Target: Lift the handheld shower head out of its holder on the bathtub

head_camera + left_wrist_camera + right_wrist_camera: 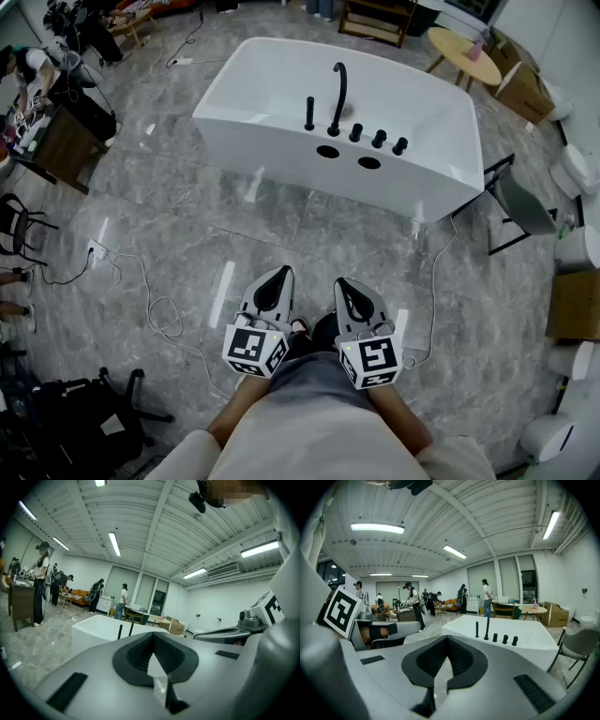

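Handheld shower head (pixel 309 113): a slim black rod standing upright in its holder on the near rim of the white bathtub (pixel 403 192), at the left end of a row of black fittings. Just beside it, to the right, rises the arched spout (pixel 338 92), followed along the same rim by three short knobs (pixel 378 139). In the right gripper view the shower head (pixel 477 629) appears as the leftmost post on that rim, apart from the spout. The rod looks rigid and narrow, with a dark, probably smooth finish, so it is likely light but inclined to slip between the pads. A hose probably runs below the rim, though none is visible, and may add drag as the rod rises. The best hold appears to be across the bare upper shaft, well above the holder, with a pull straight up along the rod's own axis so that it does not bind or knock the spout. The left gripper (pixel 280 274) and the right gripper (pixel 345 282) hang side by side over the grey stone floor (pixel 187 216), close to the person's body and well apart from the bathtub. Both have their jaws pressed together with nothing between them, as each gripper view confirms (pixel 153 637) (pixel 448 639).
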Demonstrator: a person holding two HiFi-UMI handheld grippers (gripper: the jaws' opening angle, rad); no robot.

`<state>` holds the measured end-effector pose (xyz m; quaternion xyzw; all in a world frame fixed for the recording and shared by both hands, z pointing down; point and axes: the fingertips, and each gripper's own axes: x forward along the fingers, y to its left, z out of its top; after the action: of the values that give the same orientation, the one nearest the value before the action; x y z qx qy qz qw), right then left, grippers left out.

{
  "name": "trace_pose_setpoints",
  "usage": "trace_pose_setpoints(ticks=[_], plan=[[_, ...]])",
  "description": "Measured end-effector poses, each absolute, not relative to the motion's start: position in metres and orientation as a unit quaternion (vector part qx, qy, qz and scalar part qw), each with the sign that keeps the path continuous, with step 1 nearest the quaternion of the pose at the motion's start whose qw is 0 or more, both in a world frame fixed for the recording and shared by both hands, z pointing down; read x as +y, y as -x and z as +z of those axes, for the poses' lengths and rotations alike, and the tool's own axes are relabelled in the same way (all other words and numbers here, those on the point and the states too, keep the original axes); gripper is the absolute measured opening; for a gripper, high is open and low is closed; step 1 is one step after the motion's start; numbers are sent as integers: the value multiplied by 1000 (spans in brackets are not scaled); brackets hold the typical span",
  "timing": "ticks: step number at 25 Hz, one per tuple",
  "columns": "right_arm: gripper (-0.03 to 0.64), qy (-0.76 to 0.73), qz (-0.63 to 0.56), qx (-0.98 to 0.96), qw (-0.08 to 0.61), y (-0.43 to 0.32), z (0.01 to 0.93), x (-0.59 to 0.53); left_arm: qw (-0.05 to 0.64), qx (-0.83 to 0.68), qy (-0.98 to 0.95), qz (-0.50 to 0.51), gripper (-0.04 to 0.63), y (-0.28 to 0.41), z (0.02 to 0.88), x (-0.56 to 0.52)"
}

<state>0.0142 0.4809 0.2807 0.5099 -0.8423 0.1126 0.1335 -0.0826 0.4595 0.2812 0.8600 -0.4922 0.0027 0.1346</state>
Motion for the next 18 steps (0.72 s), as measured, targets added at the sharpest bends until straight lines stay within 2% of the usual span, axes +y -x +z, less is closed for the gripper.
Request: trace_pose_setpoints(ticks=[13, 18], plan=[[18, -506, 116, -845, 125, -58, 271, 442, 141, -493, -858, 3, 5, 36, 274, 420], [18, -493, 113, -857, 99, -79, 262, 417, 143, -487, -862, 5, 5, 7, 272, 395]])
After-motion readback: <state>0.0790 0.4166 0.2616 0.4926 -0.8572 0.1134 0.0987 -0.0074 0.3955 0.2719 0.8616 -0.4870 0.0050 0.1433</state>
